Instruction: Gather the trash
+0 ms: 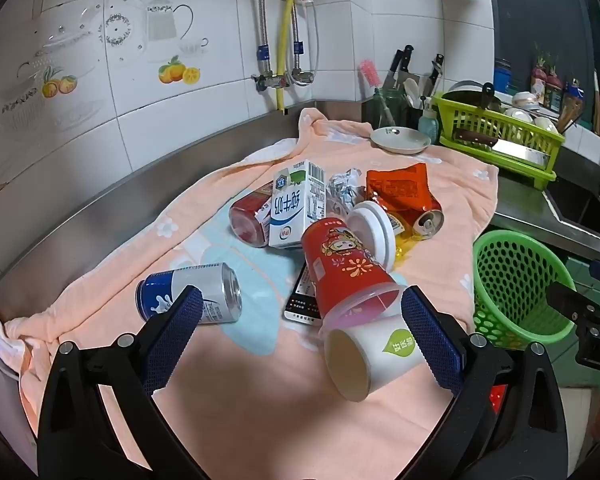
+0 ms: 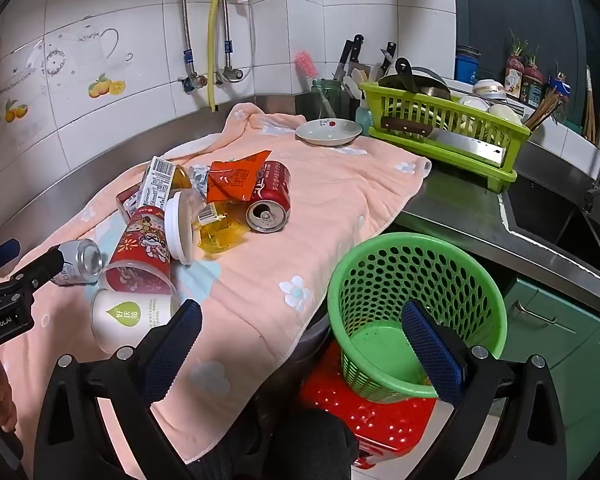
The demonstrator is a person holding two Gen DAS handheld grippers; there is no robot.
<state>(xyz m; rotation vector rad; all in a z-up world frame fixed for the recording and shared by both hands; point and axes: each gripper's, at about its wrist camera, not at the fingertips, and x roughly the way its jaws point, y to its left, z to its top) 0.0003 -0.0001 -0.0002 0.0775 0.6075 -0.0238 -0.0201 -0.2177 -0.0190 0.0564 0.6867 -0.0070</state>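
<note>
A: Left wrist view. Left tongs (image 1: 302, 316) spread as wide as they go, nothing held, tilted down at the heap. White paper cup (image 1: 374, 354) lies on its side between the blue pads, seemingly untouched; probably the first pick, since it's nearest.

B: The rest of the trash?

A: Piled mid-towel (image 1: 452, 184) on the table: red cup (image 1: 342, 262), milk carton (image 1: 298, 204), blue-and-silver can (image 1: 190, 294), orange wrapper (image 1: 398, 188). Dark flat packet under the red cup is mostly hidden. Crumpled foil behind the carton, hard to make out.

B: Right wrist view?

A: Right tongs (image 2: 302, 334) also fully open and empty, hanging over the towel edge and the green basket (image 2: 416, 300). The basket sits on a red stool (image 2: 364, 416) just below the table edge, likely so trash drops straight in. It looks nearly empty; one small scrap at the bottom, unclear. Red can (image 2: 269, 200) lies open-end forward. Left tongs poke in at the frame edge, cropped.
</note>
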